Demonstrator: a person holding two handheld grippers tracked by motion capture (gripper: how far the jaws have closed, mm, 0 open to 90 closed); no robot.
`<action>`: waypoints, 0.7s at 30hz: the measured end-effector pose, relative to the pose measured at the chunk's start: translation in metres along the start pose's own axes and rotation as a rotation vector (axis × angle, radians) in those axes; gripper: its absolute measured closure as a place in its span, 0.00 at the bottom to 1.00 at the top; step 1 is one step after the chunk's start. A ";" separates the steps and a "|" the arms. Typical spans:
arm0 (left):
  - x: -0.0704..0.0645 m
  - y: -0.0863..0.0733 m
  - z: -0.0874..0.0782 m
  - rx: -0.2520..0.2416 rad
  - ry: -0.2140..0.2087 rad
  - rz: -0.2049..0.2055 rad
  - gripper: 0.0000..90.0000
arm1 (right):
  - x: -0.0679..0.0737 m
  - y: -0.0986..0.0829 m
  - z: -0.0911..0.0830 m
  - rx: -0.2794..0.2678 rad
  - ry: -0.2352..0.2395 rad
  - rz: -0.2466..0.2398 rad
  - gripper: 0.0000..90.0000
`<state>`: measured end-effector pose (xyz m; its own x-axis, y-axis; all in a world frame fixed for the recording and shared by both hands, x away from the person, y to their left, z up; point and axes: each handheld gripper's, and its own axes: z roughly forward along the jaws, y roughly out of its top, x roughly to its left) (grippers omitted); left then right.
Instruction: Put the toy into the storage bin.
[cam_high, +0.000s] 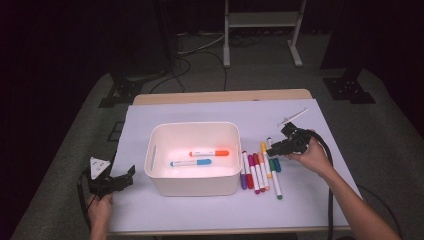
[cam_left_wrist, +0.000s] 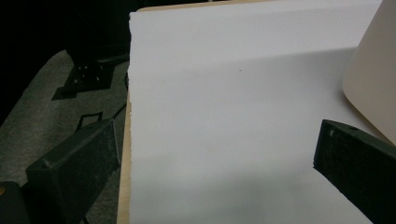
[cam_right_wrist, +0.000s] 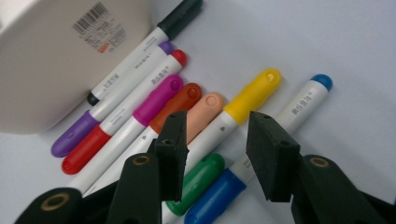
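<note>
**Two hand-held grippers beside a bin and a row of markers**

Right gripper (cam_right_wrist: 217, 156): jaws parted, grasping nothing. In the right gripper view the two black jaws stand over the near ends of the marker row, with the yellow marker (cam_right_wrist: 243, 105) passing through the gap between them and the green marker (cam_right_wrist: 198, 179) and a blue-capped marker (cam_right_wrist: 219, 193) lying just below. Whether either jaw touches a marker cannot be told. In the high view this gripper (cam_high: 280, 148) sits at the far end of the row, held by the person's right hand (cam_high: 314, 156), a cable trailing back along the forearm.

Markers: the row lies on the white sheet (cam_high: 300, 200), just right of the bin (cam_high: 192, 185). From the bin outward the right gripper view shows black (cam_right_wrist: 180, 13), purple (cam_right_wrist: 74, 133), red (cam_right_wrist: 86, 149), magenta (cam_right_wrist: 156, 99), orange-brown (cam_right_wrist: 180, 103), peach (cam_right_wrist: 205, 112), yellow, and a white marker with a blue tip (cam_right_wrist: 308, 98). The black marker lies against the bin wall, which bears a barcode label (cam_right_wrist: 100, 25).

Bin contents: an orange marker (cam_high: 210, 153) and a blue marker (cam_high: 191, 162) lie on the bin floor, side by side.

Left gripper (cam_high: 122, 179): jaws wide apart, empty, held by the left hand (cam_high: 100, 210) at the sheet's near left corner, apart from the bin. In the left gripper view one jaw hangs past the sheet edge over the grey floor (cam_left_wrist: 42, 126); the other is over the sheet, near the bin wall (cam_left_wrist: 373, 79).
</note>
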<state>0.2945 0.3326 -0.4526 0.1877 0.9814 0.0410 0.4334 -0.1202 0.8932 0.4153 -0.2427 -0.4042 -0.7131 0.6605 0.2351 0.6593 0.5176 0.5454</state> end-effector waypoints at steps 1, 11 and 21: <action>0.000 0.000 0.000 -0.001 0.000 0.000 0.00 | -0.003 -0.001 0.001 -0.002 -0.011 0.007 0.64; 0.000 0.000 0.000 0.000 0.000 0.000 0.00 | -0.011 -0.004 0.011 0.009 -0.050 0.041 0.67; 0.000 0.000 0.000 -0.003 -0.001 -0.002 0.00 | -0.019 -0.013 0.018 0.022 -0.137 0.070 0.73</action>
<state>0.2943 0.3325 -0.4526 0.1875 0.9815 0.0392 0.4309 -0.1180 0.8946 0.4246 -0.2525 -0.4303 -0.6269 0.7626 0.1595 0.7125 0.4784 0.5133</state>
